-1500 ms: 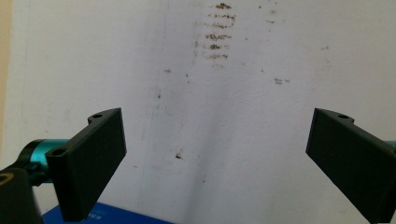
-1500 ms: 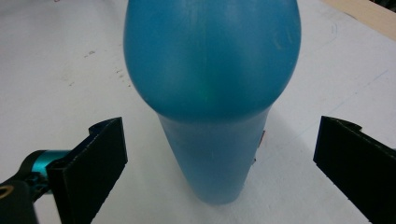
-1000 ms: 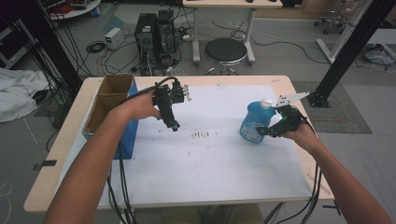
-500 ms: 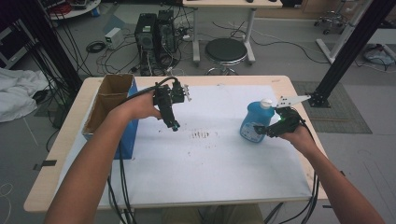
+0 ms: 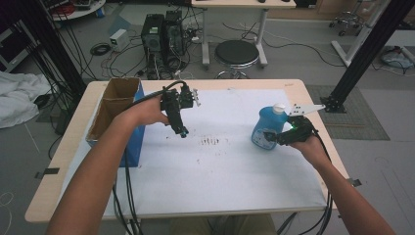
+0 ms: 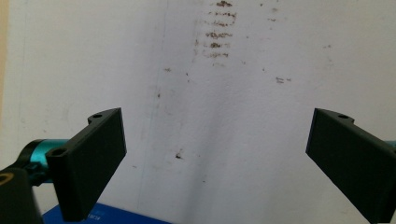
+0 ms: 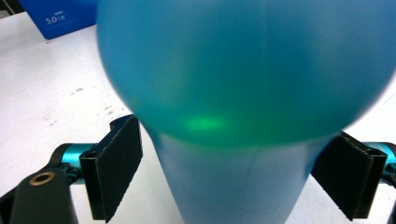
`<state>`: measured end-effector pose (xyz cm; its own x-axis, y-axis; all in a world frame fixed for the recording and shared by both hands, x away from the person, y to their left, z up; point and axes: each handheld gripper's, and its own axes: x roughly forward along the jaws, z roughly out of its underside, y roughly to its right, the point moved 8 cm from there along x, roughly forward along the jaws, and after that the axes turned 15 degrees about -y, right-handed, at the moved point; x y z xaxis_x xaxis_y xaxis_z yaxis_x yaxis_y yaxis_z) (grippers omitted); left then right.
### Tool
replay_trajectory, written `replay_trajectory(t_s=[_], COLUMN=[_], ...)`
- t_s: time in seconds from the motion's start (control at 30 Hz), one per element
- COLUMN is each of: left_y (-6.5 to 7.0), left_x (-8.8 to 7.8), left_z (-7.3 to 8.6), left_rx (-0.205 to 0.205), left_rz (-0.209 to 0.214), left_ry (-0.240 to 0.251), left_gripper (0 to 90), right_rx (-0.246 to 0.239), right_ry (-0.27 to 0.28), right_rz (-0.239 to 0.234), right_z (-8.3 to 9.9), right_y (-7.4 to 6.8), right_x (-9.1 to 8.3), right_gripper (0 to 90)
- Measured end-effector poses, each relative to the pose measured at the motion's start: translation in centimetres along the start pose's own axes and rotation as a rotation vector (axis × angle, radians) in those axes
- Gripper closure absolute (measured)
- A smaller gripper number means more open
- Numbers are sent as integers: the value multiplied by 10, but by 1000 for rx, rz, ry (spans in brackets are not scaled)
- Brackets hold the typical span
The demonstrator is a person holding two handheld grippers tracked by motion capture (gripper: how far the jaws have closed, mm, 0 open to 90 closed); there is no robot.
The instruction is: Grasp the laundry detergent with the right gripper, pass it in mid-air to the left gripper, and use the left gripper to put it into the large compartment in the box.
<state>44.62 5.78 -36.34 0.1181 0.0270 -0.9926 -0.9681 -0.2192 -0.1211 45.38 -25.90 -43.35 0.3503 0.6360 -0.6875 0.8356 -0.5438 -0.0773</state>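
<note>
A blue translucent bottle [image 5: 263, 131] with a white cap stands upright on the white sheet at the right. My right gripper [image 5: 272, 137] reaches it from the right, level with its lower body. In the right gripper view the bottle [image 7: 243, 84] sits between the two black pads. The jaws have just been closing on it, and a thin gap still shows at the left pad [image 7: 116, 168]. My left gripper [image 5: 182, 131] hangs above the sheet at centre left, pointing down. It is open [image 6: 217, 122] with nothing between its pads.
An open cardboard box with blue sides [image 5: 116, 110] stands at the table's left edge; its blue side [image 7: 60, 16] also faces the right gripper. Dark smudges [image 5: 210, 142] mark the middle of the white sheet [image 5: 220, 181]. Cables trail off the front edge.
The right gripper has settled slightly closer around the bottle's lower body. The left arm and gripper have stayed where they were.
</note>
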Motion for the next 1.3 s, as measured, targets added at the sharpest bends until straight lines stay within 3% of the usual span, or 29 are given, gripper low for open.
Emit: replay_trajectory(t_s=[1.3], left_y=[-1], left_x=[4], left_z=[-1], left_rx=[3], left_rz=[4], left_ry=[-4], left_gripper=[49], right_rx=[-12], right_ry=[49], right_rz=[37], right_z=[0], right_y=[0], right_x=[3], right_gripper=[429])
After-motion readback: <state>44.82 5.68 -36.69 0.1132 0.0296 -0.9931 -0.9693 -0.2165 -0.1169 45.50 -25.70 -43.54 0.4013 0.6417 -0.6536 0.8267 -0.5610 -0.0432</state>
